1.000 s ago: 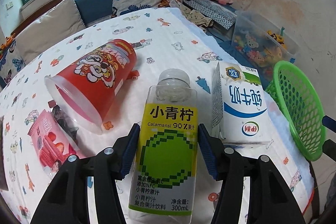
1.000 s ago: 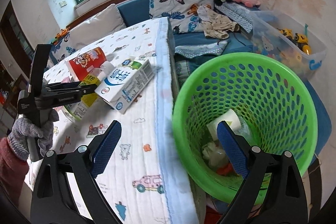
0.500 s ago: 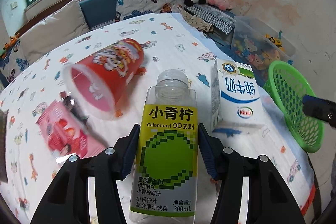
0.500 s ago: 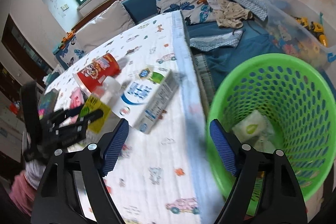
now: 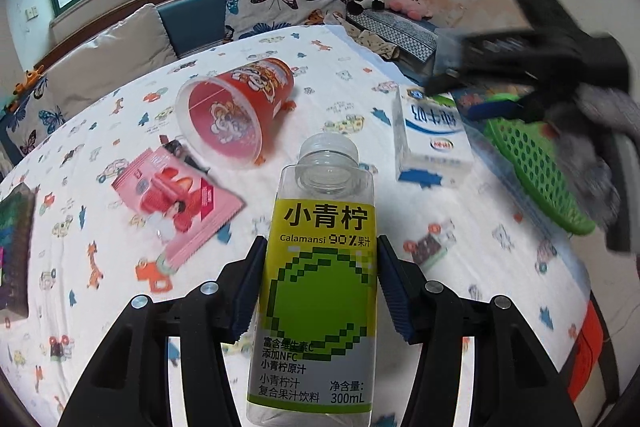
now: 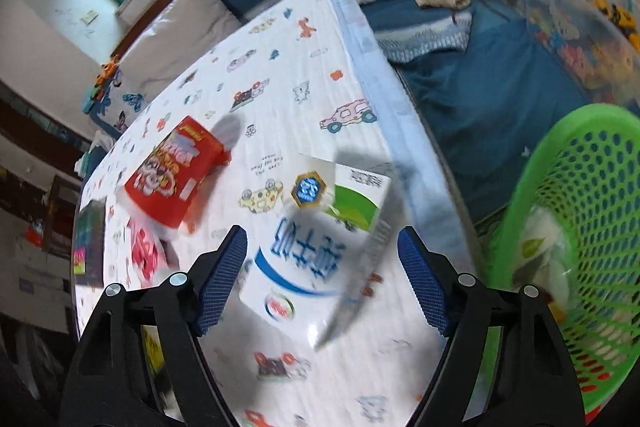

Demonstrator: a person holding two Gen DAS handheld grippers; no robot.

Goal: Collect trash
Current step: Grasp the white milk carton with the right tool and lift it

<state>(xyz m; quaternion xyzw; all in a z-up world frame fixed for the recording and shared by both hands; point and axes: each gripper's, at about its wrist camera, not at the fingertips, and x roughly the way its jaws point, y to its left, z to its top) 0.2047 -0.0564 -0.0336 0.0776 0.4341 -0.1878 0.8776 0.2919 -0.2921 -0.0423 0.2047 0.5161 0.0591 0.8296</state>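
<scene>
My left gripper point(image 5: 318, 287) is shut on a clear juice bottle point(image 5: 320, 287) with a yellow-green label and holds it above the table. A white milk carton point(image 5: 430, 135) lies near the table's right edge; in the right wrist view the carton point(image 6: 320, 251) lies just ahead of my open right gripper point(image 6: 322, 283), between its fingers' line. The right gripper also shows blurred in the left wrist view point(image 5: 472, 91), above the carton. A green mesh basket point(image 6: 580, 267) with some trash inside stands off the table's right edge.
A red snack cup point(image 5: 236, 111) lies on its side at mid-table. A pink snack wrapper point(image 5: 176, 199) lies left of the bottle. A dark box point(image 5: 14, 243) sits at the left edge. A sofa with cushions, plush toys and a toy bin lie beyond the table.
My left gripper has lifted the bottle up off the table. My right gripper has swung from over the basket to the milk carton on the table.
</scene>
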